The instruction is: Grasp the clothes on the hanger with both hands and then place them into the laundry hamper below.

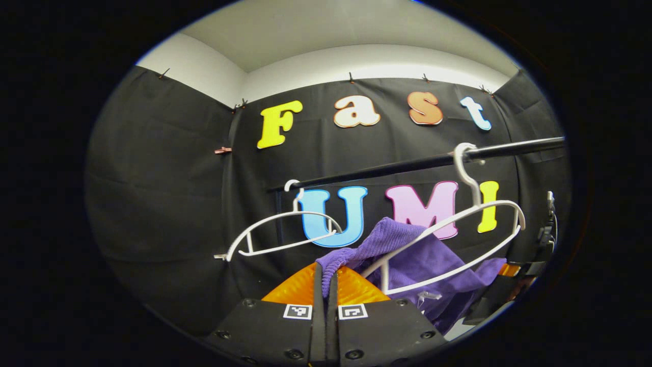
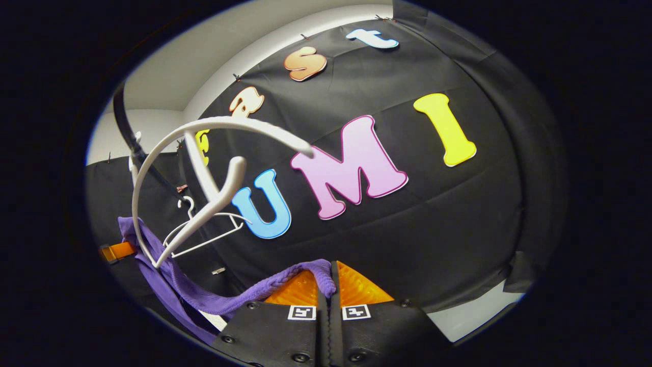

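Observation:
A purple knitted garment [image 1: 423, 265] hangs slack just below a white hanger [image 1: 458, 239] that hooks over a black rail [image 1: 407, 165]. My left gripper [image 1: 326, 278] is shut on one edge of the garment, which pokes up between its fingers. In the right gripper view the same purple garment [image 2: 204, 298] trails down to the left from my right gripper [image 2: 328, 283], which is shut on its ribbed edge. The white hanger [image 2: 193, 168] looms close at the upper left there. The other gripper [image 1: 514, 270] shows at the far right of the left gripper view.
A second, bare white hanger [image 1: 280, 234] hangs further along the rail to the left; it also shows small in the right gripper view as a bare hanger [image 2: 204, 229]. A black cloth wall stands close behind. A pale surface [image 2: 473, 313] shows low down.

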Tool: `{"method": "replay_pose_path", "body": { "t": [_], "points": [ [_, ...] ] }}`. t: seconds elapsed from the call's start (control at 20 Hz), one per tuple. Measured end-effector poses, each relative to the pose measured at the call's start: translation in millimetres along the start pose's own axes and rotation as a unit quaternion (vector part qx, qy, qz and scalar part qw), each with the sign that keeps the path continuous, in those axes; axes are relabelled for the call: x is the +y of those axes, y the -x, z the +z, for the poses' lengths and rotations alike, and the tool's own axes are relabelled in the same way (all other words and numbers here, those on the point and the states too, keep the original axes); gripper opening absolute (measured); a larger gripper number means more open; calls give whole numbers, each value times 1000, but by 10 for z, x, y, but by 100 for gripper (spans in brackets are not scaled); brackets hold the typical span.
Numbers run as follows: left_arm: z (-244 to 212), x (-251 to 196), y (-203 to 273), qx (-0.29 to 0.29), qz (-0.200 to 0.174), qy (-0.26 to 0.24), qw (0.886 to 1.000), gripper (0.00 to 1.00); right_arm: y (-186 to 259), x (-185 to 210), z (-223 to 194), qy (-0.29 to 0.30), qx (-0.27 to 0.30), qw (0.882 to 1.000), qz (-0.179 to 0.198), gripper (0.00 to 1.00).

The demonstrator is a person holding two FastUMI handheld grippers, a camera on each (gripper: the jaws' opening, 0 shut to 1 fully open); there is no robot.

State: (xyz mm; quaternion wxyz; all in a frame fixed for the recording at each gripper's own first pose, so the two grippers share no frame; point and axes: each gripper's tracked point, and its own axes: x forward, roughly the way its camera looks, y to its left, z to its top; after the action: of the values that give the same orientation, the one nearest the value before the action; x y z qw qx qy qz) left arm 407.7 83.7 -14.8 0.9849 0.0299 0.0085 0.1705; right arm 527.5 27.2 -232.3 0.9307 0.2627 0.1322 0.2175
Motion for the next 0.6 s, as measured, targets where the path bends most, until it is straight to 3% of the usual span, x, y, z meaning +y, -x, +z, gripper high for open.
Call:
{"method": "replay_pose_path", "body": {
  "t": [0.3,0.6],
  "points": [
    [-900,219,-23,87,19,17,996,5,251,173,-424,4,36,999,4,4],
    [-1683,-199,228,156,-24,24,987,5,635,395,-636,5,55,998,7,4]
  ]
}}
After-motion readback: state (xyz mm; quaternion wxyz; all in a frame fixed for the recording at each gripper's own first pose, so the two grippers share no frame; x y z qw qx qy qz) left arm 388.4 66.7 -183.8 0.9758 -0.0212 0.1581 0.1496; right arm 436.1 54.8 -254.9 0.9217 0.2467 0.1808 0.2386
